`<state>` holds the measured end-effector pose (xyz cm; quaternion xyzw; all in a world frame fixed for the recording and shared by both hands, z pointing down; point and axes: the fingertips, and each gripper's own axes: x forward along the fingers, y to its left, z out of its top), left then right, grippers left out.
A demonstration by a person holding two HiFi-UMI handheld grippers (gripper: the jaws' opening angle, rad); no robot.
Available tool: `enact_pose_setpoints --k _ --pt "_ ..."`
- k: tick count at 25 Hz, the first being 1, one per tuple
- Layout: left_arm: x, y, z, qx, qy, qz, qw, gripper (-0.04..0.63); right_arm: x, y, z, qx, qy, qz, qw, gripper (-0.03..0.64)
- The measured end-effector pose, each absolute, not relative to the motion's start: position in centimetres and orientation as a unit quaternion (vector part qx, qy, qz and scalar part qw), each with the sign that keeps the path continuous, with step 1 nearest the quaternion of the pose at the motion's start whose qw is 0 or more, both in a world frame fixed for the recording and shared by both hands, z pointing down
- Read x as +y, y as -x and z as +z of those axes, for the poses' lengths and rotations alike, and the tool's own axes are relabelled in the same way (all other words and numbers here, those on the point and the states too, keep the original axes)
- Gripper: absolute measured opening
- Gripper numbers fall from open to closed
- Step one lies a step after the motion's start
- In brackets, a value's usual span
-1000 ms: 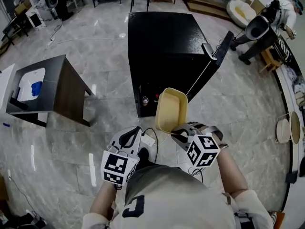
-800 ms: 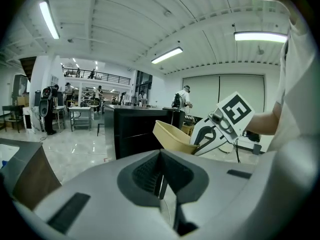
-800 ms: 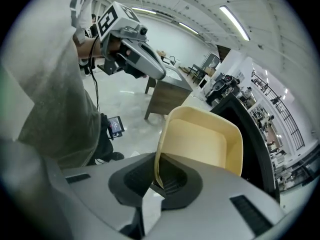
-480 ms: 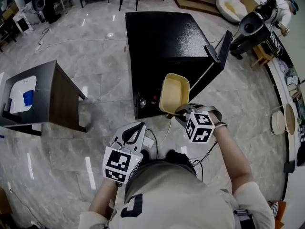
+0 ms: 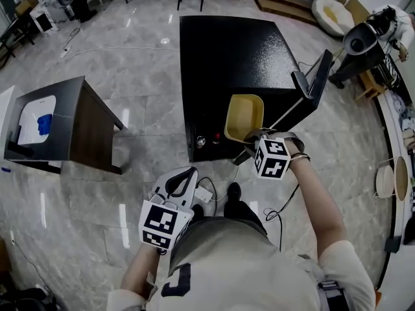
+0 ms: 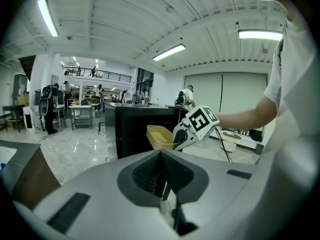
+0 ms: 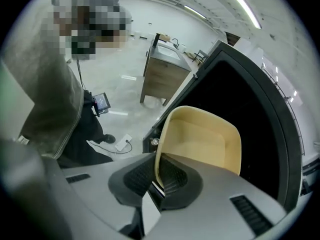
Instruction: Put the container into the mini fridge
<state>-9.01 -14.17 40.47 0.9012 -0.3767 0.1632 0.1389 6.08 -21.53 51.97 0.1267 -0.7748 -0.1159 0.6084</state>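
A pale yellow container (image 5: 245, 115) hangs tilted on its side in front of the black mini fridge (image 5: 233, 50), whose door (image 5: 312, 86) stands open to the right. My right gripper (image 5: 249, 137) is shut on the container's near rim. In the right gripper view the rim (image 7: 159, 149) runs down between the pads of the right gripper (image 7: 156, 179), with the fridge's dark body (image 7: 250, 114) behind. My left gripper (image 5: 183, 175) stays low by my body, shut and holding nothing. Past the left gripper (image 6: 161, 176), the left gripper view shows the container (image 6: 158, 136) and the fridge (image 6: 131, 129).
A dark side table (image 5: 91, 118) holding a white tray (image 5: 37, 116) with a blue item stands to the left. A power strip and cables (image 5: 203, 192) lie on the marble floor by my feet. Furniture and a person (image 5: 388, 15) are far off at the right.
My right gripper has carried the container forward and down toward the fridge's open front. The left gripper has shifted only slightly and stays shut.
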Motion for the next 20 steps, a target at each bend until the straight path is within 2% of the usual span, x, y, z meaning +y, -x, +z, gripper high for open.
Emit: enact_pose_setpoints --k 11,20 --pt "-18.9 4.0 41.5 -0.416 -0.879 0.167 0.165 0.057 -28.5 -10.5 54.0 -0.749 -0.087 -0.146 0.640 0.035" --pt "-20.3 3.3 42.1 -0.431 -0.871 0.161 0.173 0.057 -32.1 -11.0 54.0 -0.730 -0.123 -0.174 0.649 0.035"
